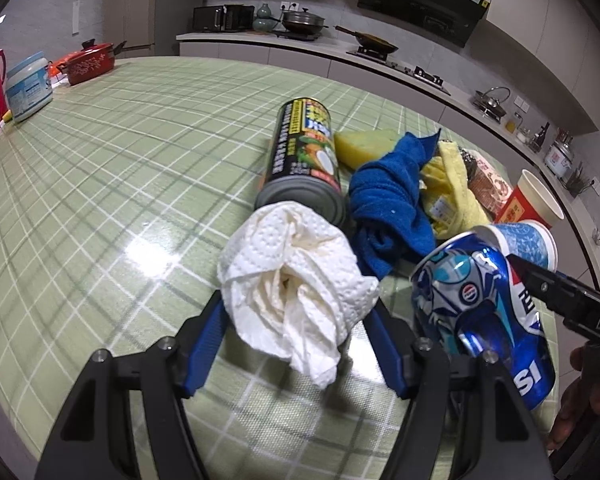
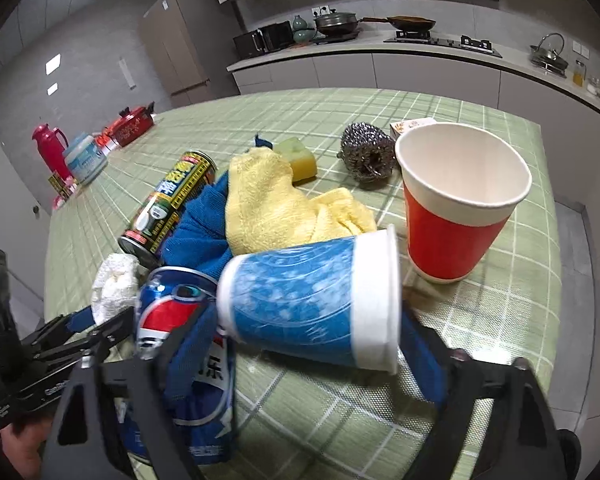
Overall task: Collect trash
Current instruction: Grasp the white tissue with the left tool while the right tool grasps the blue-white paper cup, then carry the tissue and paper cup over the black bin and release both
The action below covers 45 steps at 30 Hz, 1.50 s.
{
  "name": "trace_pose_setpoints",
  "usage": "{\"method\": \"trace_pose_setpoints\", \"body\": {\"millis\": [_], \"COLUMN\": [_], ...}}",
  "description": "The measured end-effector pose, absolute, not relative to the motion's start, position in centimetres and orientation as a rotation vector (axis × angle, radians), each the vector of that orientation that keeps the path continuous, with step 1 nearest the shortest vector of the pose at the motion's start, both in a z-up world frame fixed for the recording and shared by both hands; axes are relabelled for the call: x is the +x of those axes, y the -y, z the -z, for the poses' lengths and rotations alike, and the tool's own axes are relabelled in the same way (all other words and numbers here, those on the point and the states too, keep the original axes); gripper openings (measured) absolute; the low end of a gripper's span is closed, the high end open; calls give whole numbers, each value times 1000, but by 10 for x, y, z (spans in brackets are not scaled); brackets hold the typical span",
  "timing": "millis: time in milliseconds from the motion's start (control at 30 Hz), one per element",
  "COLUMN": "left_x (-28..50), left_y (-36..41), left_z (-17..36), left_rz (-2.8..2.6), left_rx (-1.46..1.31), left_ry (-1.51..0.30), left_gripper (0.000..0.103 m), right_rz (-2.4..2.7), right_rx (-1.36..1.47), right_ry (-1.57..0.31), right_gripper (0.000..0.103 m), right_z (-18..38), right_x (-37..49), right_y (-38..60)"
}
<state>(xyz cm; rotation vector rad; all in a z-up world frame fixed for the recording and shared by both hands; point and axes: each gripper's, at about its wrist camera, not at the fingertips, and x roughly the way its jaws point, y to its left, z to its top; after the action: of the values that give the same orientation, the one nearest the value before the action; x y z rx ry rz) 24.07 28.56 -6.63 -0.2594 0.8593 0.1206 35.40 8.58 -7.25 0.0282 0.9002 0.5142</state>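
Note:
A crumpled white paper towel [image 1: 296, 292] lies on the green checked table [image 1: 100, 184], and my left gripper [image 1: 296, 304] is shut on it, a blue finger touching each side. My right gripper [image 2: 308, 320] is shut on a blue paper cup [image 2: 300, 304] lying on its side, one finger at the base and one at the rim. A crushed blue Pepsi can [image 1: 488, 300] lies between the two grippers, partly behind my right gripper's left finger [image 2: 188, 344]. A green drink can [image 1: 304, 152] lies on its side behind the towel. An upright red paper cup [image 2: 460, 208] stands to the right.
A blue cloth [image 1: 388, 200] and a yellow cloth [image 2: 268, 204] are heaped behind the cans, with a yellow sponge [image 2: 300, 160] and a steel scourer [image 2: 366, 154] beyond. A red pot [image 1: 86, 66], a tub [image 1: 28, 88] and a red flask stand at the table's far left.

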Motion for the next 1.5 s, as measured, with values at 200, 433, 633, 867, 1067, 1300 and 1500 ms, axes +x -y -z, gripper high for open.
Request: {"method": "trace_pose_setpoints", "body": {"millis": [200, 433, 633, 867, 1067, 1300, 1500], "left_x": [242, 238, 230, 219, 206, 191, 183], "left_y": [-281, -275, -272, -270, -262, -252, -226], "left_z": [65, 64, 60, 48, 38, 25, 13], "left_rz": [-99, -76, -54, -53, -54, -44, 2], "left_rx": [-252, -264, -285, -280, -250, -246, -227], "left_ry": [-849, -837, -809, -775, -757, -731, -710], "left_gripper": [53, 39, 30, 28, 28, 28, 28], "right_rz": [-536, -601, -630, -627, -623, -607, -569], "right_rx": [53, 113, 76, 33, 41, 33, 41], "right_ry": [-889, -889, -872, -841, -819, -777, -746], "right_gripper": [56, 30, 8, 4, 3, 3, 3], "right_z": [67, 63, 60, 52, 43, 24, 8], "right_x": [349, 337, 324, 312, 302, 283, 264], "right_y": [-76, -67, -73, -74, -65, -49, -21]}}
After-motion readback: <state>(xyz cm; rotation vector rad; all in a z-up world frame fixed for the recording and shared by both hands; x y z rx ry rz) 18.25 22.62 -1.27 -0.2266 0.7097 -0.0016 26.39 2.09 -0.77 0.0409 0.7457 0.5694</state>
